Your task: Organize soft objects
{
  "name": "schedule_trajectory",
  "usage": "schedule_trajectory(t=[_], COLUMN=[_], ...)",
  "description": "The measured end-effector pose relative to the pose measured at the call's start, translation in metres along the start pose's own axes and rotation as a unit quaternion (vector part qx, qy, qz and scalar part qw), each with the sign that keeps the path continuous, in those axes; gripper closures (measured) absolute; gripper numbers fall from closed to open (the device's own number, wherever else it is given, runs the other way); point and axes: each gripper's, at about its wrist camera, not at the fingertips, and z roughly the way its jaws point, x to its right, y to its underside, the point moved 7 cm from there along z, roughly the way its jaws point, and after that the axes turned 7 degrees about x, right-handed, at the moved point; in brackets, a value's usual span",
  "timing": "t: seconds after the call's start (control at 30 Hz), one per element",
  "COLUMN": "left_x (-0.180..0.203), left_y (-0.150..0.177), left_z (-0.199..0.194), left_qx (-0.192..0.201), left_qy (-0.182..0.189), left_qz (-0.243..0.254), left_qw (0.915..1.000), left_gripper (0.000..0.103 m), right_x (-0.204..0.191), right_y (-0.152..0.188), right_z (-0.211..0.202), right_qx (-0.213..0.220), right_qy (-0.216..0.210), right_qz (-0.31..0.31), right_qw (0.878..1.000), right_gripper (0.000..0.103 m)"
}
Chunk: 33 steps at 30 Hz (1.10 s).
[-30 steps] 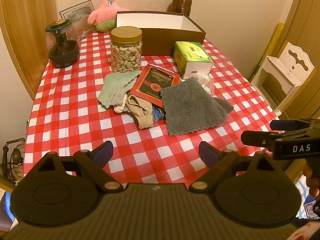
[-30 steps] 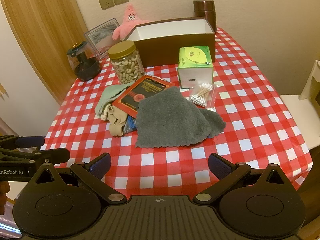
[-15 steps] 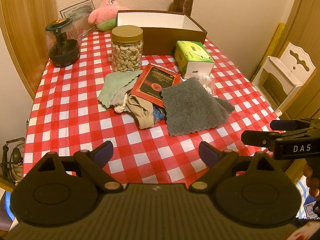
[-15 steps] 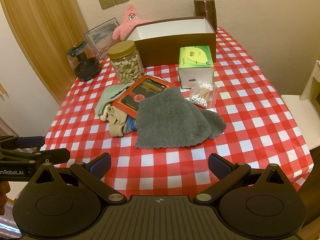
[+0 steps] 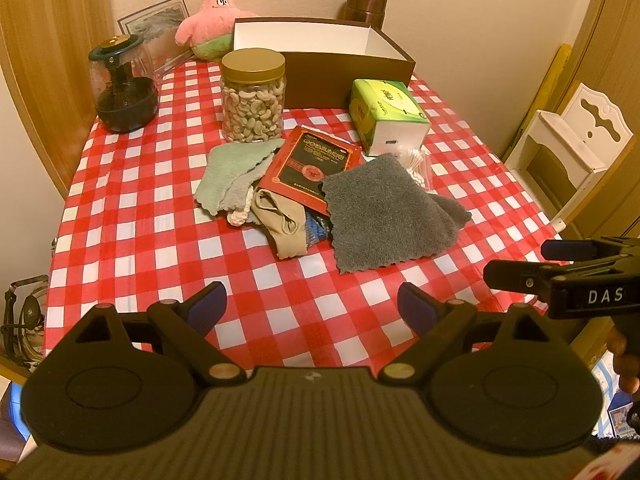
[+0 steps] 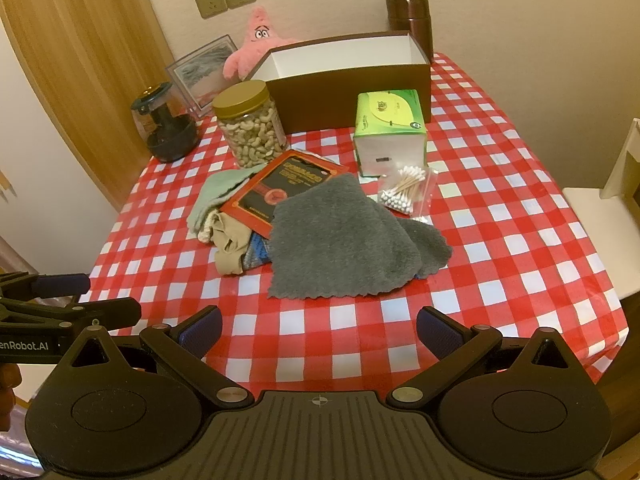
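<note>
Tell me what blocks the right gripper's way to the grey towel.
Nothing visible does. The right gripper hangs open at the table's near edge, and only bare checked tablecloth lies between it and the grey towel, which tops the pile.

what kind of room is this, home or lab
Most likely a home, perhaps a dining corner: a table with a red checked cloth stands against a wall, holding a cashew jar and a tissue box, with a pink plush behind.
</note>
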Motion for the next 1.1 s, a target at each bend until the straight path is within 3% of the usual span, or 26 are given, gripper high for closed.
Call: schedule_trajectory(t=[0.77,1.1], left_x=[-0.003,0.012], left_y=[0.000,-0.011], left_z=[0.018,0.043], left_qx=[-0.011,-0.013], left_qy=[0.005,0.020], left_qz=[-0.002,0.007], left_qw=[0.9999,0.9997], left_gripper=[0.012,0.012], right_x=[0.006,0.031], right_y=[-0.006,-0.015], right_z=[0.010,0.025], right_qx=[0.007,0.014], right_qy=[-0.010,-0.014], right_qz=[0.001,0.007], right_qw=[1.000,1.000], right_gripper=[0.000,0.000])
